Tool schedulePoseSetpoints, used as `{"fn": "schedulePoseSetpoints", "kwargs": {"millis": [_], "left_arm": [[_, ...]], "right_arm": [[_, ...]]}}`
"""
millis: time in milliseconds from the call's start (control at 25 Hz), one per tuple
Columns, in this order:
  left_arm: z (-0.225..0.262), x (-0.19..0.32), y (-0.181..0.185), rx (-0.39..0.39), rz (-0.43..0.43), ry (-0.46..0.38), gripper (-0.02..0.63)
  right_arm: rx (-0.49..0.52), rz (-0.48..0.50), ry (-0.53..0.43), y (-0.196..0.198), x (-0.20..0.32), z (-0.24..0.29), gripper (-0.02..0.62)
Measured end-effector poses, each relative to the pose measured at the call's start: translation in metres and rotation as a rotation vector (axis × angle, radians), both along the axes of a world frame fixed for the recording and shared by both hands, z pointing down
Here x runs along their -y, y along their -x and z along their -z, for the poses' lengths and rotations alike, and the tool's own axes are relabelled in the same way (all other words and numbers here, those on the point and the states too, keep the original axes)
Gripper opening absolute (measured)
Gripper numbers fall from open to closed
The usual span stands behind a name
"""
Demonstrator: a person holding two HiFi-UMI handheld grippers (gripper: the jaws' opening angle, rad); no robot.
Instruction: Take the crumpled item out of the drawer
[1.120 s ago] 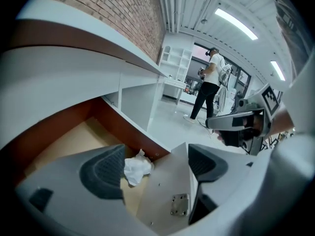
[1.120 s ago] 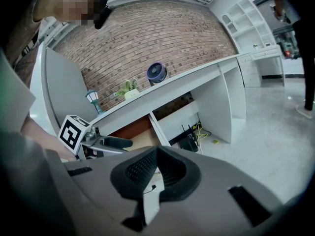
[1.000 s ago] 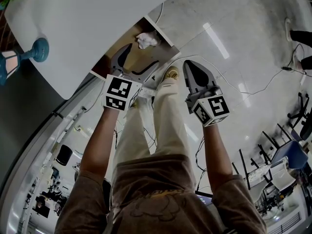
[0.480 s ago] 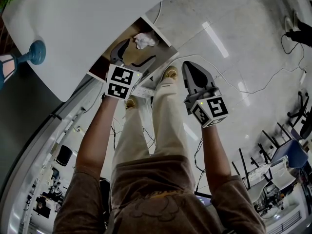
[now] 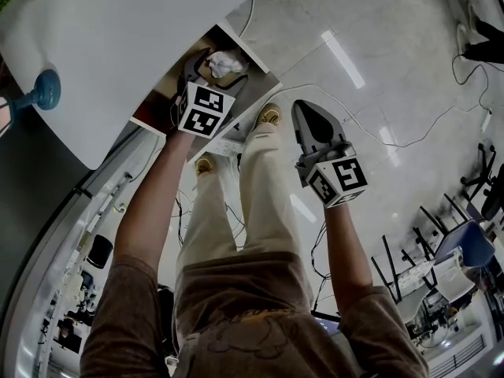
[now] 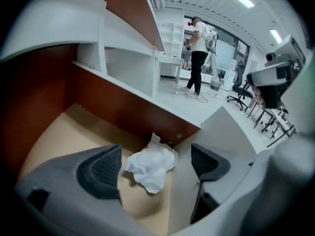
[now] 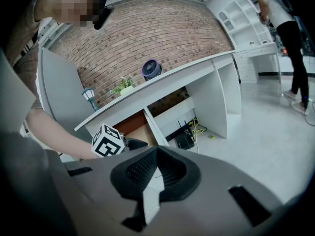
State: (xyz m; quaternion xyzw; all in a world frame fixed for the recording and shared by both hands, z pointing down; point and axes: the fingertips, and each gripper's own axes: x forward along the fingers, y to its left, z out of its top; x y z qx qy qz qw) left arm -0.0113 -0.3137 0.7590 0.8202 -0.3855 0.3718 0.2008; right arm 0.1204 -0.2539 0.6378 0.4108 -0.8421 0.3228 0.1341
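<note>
A crumpled white paper ball (image 6: 150, 167) lies on the tan bottom of the open drawer (image 6: 59, 136), close to its brown far wall. In the head view the paper (image 5: 224, 63) shows inside the pulled-out drawer (image 5: 157, 110) under the white desk. My left gripper (image 6: 155, 165) is inside the drawer, open, its two pads on either side of the paper without touching it. My right gripper (image 5: 315, 124) hangs over the floor to the right of the drawer, shut with nothing in it; in its own view the pads (image 7: 155, 173) meet.
The white desk top (image 5: 118, 38) runs across the upper left, with a blue lamp base (image 5: 43, 91) on it. Cables (image 5: 409, 136) trail over the glossy floor at right. Office chairs (image 5: 457, 250) stand at lower right. A person (image 6: 199, 58) stands far off.
My left gripper has moved forward into the drawer and now straddles the paper ball. The right gripper has stayed nearly still.
</note>
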Motion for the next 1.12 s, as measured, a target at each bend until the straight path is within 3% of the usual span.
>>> {"fn": "schedulePoseSetpoints", "kwargs": {"millis": [480, 1120], "left_arm": [[-0.039, 0.007, -0.005, 0.087, -0.059, 0.051, 0.426], [-0.041, 0.008, -0.011, 0.134, -0.107, 0.009, 0.416]], "right_arm": [[0.003, -0.014, 0.028, -0.002, 0.0, -0.007, -0.003], [0.003, -0.007, 0.051, 0.002, -0.003, -0.012, -0.003]]}}
